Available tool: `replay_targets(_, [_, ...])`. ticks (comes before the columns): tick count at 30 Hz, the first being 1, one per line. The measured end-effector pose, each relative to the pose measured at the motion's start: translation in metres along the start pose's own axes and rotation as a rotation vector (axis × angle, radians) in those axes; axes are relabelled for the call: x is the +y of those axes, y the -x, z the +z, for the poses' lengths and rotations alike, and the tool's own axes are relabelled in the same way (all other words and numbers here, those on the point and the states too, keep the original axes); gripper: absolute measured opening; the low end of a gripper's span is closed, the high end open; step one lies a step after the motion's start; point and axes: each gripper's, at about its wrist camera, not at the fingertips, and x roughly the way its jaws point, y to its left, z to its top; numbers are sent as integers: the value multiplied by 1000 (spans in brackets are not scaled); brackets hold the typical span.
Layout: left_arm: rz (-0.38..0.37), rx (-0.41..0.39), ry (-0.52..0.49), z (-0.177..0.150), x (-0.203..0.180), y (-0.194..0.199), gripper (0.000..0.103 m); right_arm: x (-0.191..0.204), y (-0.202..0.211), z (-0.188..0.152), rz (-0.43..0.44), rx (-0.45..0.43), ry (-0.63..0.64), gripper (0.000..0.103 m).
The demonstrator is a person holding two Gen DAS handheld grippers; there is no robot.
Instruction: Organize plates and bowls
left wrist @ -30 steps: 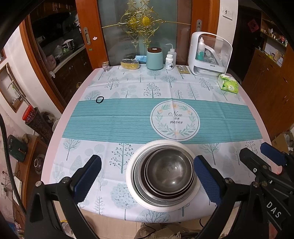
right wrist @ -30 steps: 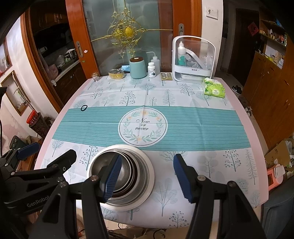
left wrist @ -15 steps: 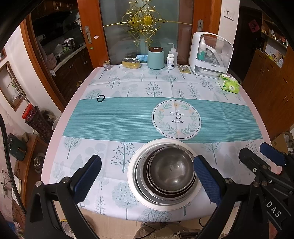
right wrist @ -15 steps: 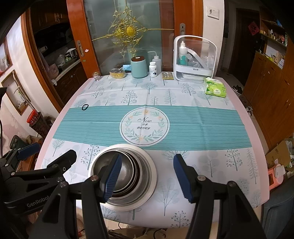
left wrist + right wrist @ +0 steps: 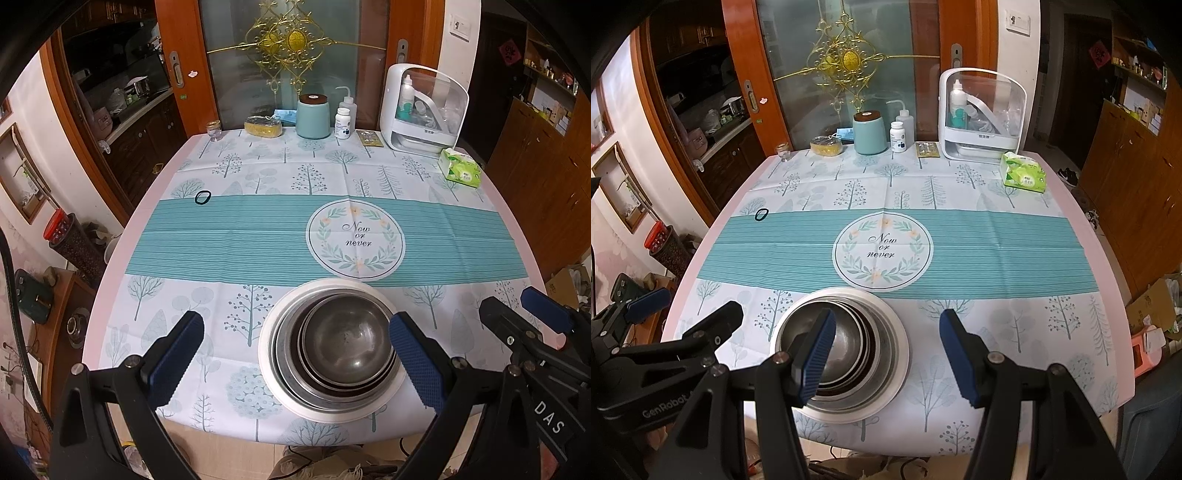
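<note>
Through my left wrist camera, my left gripper (image 5: 295, 354) hangs above the near edge of the table (image 5: 122, 266) with its blue pads wide apart and nothing between them but air; the stack of metal bowls (image 5: 343, 343) sits nested inside a white plate (image 5: 269, 373) just below and toward my right pad, near the table's front edge. My right gripper (image 5: 532, 325) shows at the far right of this view, beside the stack. Through my right wrist camera, my right gripper (image 5: 886, 354) also stands with its jaws apart and empty; its left pad hovers over the bowls (image 5: 857, 347), the other over bare tablecloth (image 5: 997, 258), and I cannot tell for sure whether that pad touches a rim, though it looks clear. The white plate (image 5: 897, 373) lies under everything. I judge the stacking to be essentially finished, everything gathered in one pile, with both my tools merely poised above it. If anything remains, it calls for closing on the plate's rim from opposite sides and keeping it level, since smooth nested steel could slide.
</note>
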Motion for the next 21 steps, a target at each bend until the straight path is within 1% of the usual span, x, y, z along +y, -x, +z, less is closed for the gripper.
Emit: replay_targets(21, [1, 1, 3, 0, 0, 0, 100, 1, -1, 1, 1, 4, -3, 59])
